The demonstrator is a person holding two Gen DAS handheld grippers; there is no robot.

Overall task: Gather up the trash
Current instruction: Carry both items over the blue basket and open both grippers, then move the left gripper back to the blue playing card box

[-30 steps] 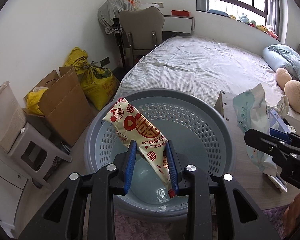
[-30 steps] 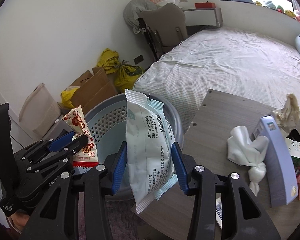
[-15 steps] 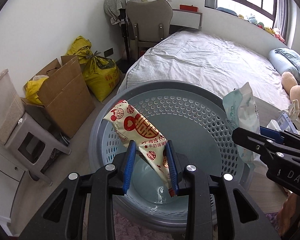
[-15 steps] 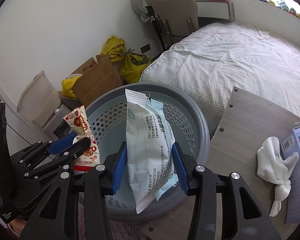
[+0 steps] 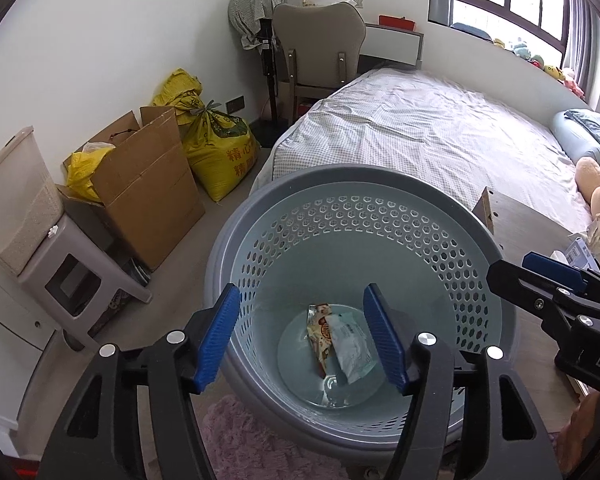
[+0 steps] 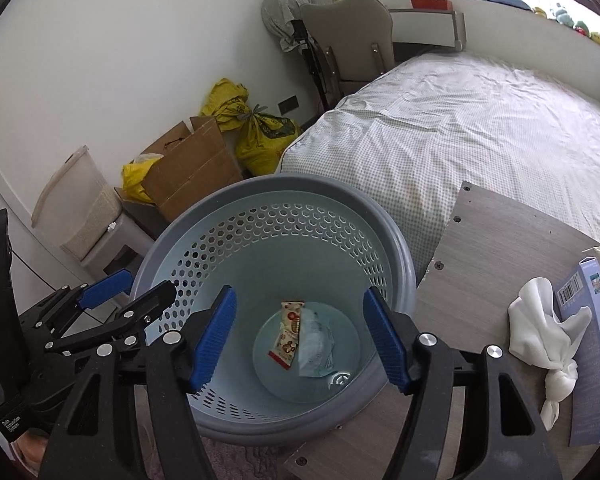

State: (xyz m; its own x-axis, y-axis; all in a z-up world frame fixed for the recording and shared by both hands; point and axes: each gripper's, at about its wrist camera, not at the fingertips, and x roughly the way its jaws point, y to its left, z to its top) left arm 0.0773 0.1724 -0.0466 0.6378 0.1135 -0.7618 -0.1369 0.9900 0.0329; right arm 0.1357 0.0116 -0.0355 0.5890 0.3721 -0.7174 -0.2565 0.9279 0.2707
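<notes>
A grey-blue perforated basket (image 5: 340,184) stands on the floor; it also shows in the right wrist view (image 6: 396,240). At its bottom lie a red-and-cream snack wrapper (image 5: 319,332) and a pale blue wipes packet (image 5: 352,350), side by side; the wrapper (image 6: 290,330) and the packet (image 6: 316,346) show in the right wrist view too. My left gripper (image 5: 304,340) is open and empty above the basket. My right gripper (image 6: 302,338) is open and empty above it too. Each gripper shows at the edge of the other's view.
A wooden table (image 6: 496,248) to the right of the basket holds a white crumpled tissue (image 6: 548,328) and a blue box (image 6: 588,340). A bed (image 5: 420,136), cardboard box (image 5: 148,184), yellow sacks (image 5: 216,148), a stool (image 5: 68,280) and a chair (image 5: 320,52) stand beyond.
Both grippers have opened. The snack wrapper and the wipes packet have dropped from the fingers to the bottom of the basket.
</notes>
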